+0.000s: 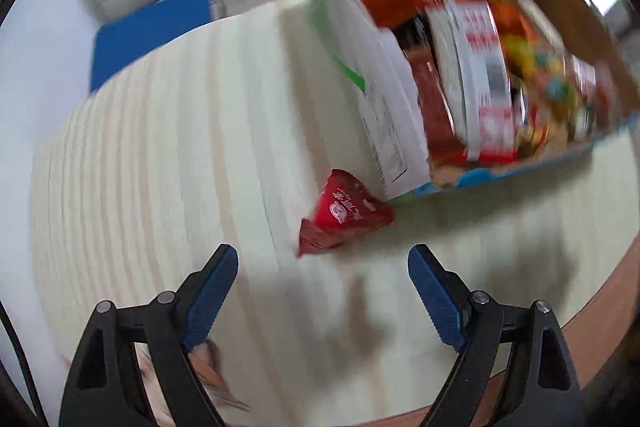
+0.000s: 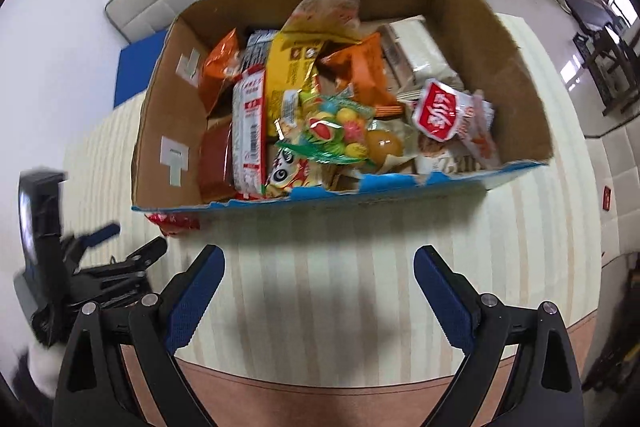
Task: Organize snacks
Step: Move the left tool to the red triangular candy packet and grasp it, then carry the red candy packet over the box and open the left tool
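Reaching for the red packet (image 1: pixel 340 213) on the tabletop (image 1: pixel 160 167) beside the box (image 2: pixel 168 131), left gripper (image 1: pixel 322 267) fingers spread, empty; right gripper (image 2: pixel 320 269) likewise. Next, probably, lower and pinch it.

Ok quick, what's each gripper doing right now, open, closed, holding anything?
Left gripper: open, empty, above the red snack packet on the table.
Right gripper: open, empty, in front of the snack box.
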